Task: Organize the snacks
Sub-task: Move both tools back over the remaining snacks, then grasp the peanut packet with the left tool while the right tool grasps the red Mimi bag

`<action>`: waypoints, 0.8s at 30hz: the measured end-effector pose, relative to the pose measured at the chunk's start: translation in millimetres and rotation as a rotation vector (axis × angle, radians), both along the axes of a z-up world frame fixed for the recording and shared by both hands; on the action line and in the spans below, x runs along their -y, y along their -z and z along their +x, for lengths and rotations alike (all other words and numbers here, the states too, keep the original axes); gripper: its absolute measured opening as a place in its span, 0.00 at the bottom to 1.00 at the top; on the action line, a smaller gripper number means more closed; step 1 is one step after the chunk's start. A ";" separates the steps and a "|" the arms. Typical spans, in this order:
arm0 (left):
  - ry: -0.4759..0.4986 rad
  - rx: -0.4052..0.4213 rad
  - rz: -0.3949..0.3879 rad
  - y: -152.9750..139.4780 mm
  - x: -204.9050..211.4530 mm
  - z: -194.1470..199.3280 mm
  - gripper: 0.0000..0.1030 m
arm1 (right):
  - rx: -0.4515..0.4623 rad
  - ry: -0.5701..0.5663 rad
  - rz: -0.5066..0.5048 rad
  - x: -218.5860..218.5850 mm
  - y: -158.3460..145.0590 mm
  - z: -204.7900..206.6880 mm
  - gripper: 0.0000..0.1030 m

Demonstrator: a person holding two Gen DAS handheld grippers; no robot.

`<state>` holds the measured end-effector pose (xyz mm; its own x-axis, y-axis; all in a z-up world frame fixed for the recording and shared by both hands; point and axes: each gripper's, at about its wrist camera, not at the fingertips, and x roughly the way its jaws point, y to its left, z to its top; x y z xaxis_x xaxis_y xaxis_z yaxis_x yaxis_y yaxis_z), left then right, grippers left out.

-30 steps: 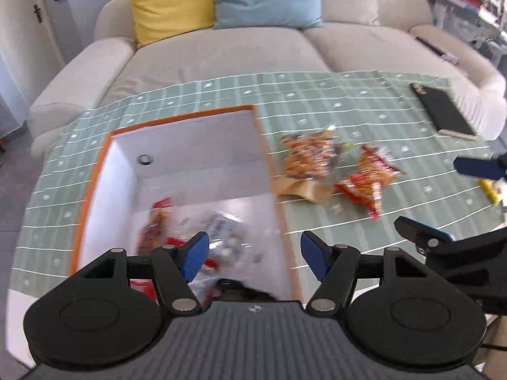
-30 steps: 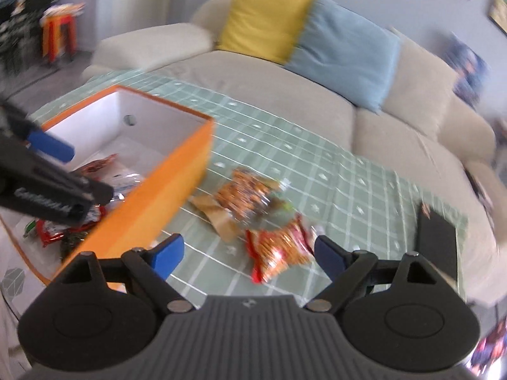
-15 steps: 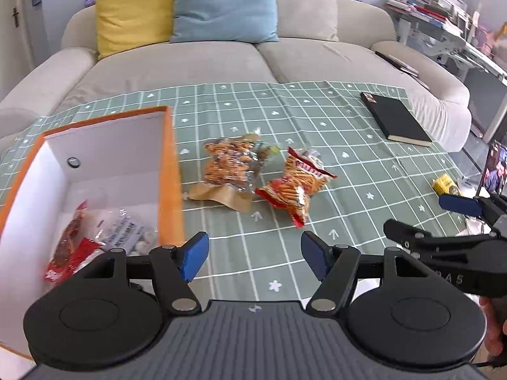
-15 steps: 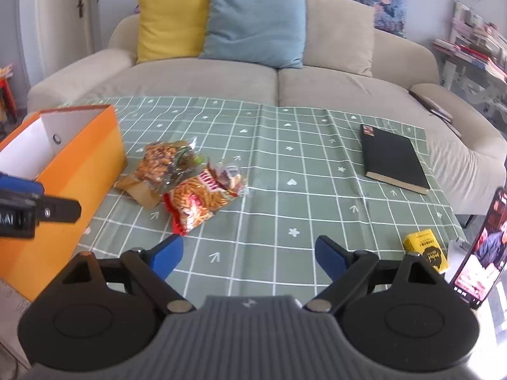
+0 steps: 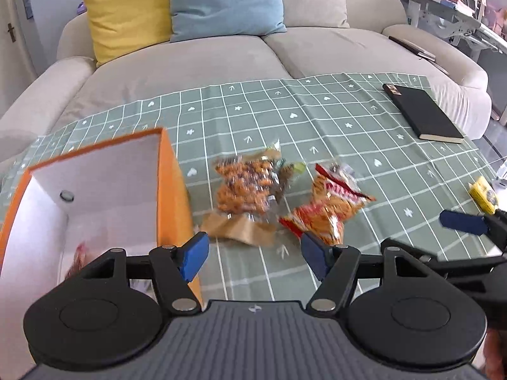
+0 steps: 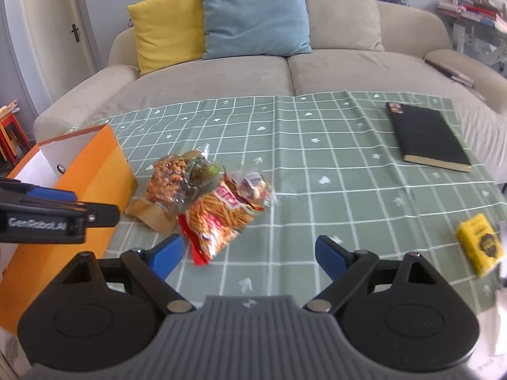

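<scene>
Two snack bags lie on the green checked tablecloth [image 5: 332,120] beside an orange box [image 5: 171,183]: a clear bag of orange snacks [image 5: 247,186] with a brown card base, and a red bag of sticks [image 5: 329,209]. Both show in the right wrist view, the clear bag [image 6: 174,177] and the red bag [image 6: 221,215]. The box [image 6: 95,171] has white inner walls and a red packet low inside. My left gripper [image 5: 253,255] is open and empty, just short of the bags. My right gripper [image 6: 250,253] is open and empty, near the red bag.
A black notebook [image 5: 421,114] lies at the table's far right, also in the right wrist view [image 6: 427,136]. A small yellow packet [image 6: 481,245] lies near the right edge. A beige sofa [image 6: 285,72] with yellow and blue cushions stands behind the table.
Both grippers have swung right, away from over the orange box, and now face the two snack bags on the cloth. Both stay open and empty.
</scene>
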<state>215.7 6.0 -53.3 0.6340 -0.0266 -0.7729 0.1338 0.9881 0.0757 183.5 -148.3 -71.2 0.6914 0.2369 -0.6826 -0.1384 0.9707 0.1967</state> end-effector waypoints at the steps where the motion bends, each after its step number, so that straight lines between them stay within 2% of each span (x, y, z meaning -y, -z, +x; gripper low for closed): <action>1: -0.002 -0.003 -0.002 0.1 -1.0 6.6 0.76 | -0.008 0.001 0.015 -2.4 2.1 6.3 0.85; 5: -0.016 -0.017 -0.015 1.9 -5.9 26.9 0.76 | -0.038 0.032 0.056 -10.3 11.3 30.6 0.92; 16: 0.010 -0.047 -0.016 7.1 -3.9 65.7 0.77 | -0.123 0.094 0.092 -34.9 39.1 82.0 0.92; 20: 0.007 -0.065 0.028 14.8 8.9 76.4 0.77 | -0.140 0.063 0.047 -36.7 45.1 87.0 0.75; 24: -0.001 -0.103 0.094 32.3 21.0 90.1 0.77 | -0.132 0.056 0.039 -26.6 46.6 81.0 0.63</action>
